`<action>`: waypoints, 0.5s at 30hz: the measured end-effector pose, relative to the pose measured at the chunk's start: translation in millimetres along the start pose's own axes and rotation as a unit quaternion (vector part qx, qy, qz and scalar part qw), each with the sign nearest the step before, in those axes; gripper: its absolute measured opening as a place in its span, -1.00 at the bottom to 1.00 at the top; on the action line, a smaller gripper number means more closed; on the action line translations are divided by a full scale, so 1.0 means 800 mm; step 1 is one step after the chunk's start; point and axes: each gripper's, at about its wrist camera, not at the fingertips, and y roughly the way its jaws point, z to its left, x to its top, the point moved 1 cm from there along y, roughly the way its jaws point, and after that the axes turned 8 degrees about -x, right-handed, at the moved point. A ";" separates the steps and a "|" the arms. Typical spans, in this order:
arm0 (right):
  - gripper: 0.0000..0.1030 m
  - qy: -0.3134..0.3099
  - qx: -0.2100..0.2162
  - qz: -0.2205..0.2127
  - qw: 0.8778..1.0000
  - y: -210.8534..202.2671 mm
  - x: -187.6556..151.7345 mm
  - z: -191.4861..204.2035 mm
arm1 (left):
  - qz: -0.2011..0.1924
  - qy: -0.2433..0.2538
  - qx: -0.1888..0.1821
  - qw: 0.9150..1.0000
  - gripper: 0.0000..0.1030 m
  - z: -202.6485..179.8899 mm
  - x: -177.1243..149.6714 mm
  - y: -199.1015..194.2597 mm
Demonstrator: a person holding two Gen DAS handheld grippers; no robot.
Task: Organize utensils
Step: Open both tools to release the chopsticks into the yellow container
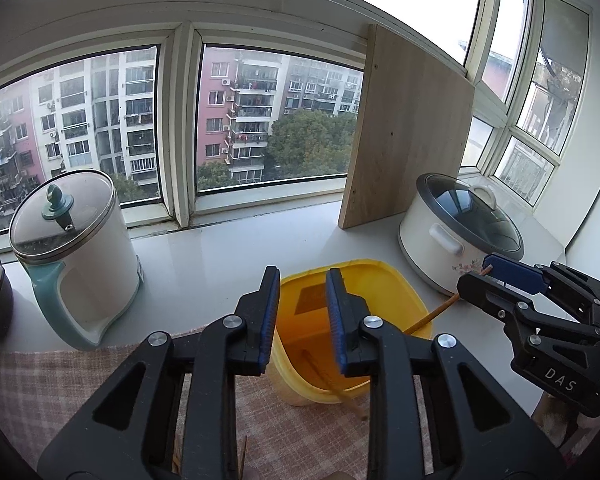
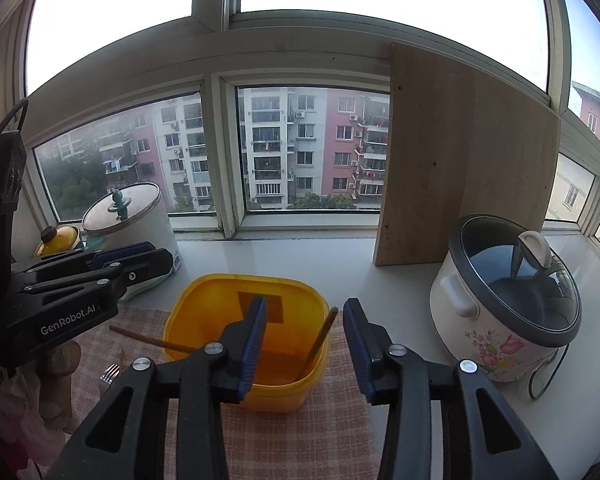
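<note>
Where the white worktop meets the window sill, objects run left to right as follows. Far left: a small yellow pot with a dark knob, glossy. Next, a white cylindrical kettle with a teal handle and a glass lid rimmed in metal. A pink checked cloth, woven texture, covers the near part of the worktop; a metal fork lies on it at the left, tines visible, handle hidden.

Centre: a yellow plastic tub, rounded-square, translucent walls, standing on the cloth. One thin brown wooden chopstick stands tilted inside it, leaning on the right rim. A second chopstick lies across the left rim, its outer end over the cloth.

Left tongs: black plastic arms, ribbed blue pads, jaws a narrow gap apart, nothing between them; they hang over the tub's near edge. Right tongs: same build, jaws parted wider, empty, also above the tub; the tilted chopstick shows in the gap but touches neither pad.

Behind, right of centre: a pale wooden board, flat, rectangular, upright against the window frame. Far right: a squat white rice cooker with floral print, dark-rimmed glass lid and a white handle.
</note>
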 end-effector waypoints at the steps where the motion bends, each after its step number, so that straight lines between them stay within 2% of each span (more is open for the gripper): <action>1: -0.13 -0.001 0.000 -0.002 1.000 -0.004 -0.001 0.000 | 0.000 0.000 0.000 1.000 -0.56 0.000 -0.001 -0.003; 6: -0.03 -0.001 -0.003 -0.007 1.000 -0.020 -0.004 0.004 | -0.004 0.002 0.005 1.000 -0.56 0.000 -0.006 -0.020; 11: 0.23 0.002 -0.003 -0.014 1.000 -0.042 -0.010 0.009 | -0.003 -0.001 0.010 1.000 -0.56 0.009 -0.015 -0.048; 15: 0.42 0.002 0.023 -0.007 1.000 -0.057 -0.022 0.017 | 0.014 -0.007 0.020 1.000 -0.56 0.029 -0.030 -0.070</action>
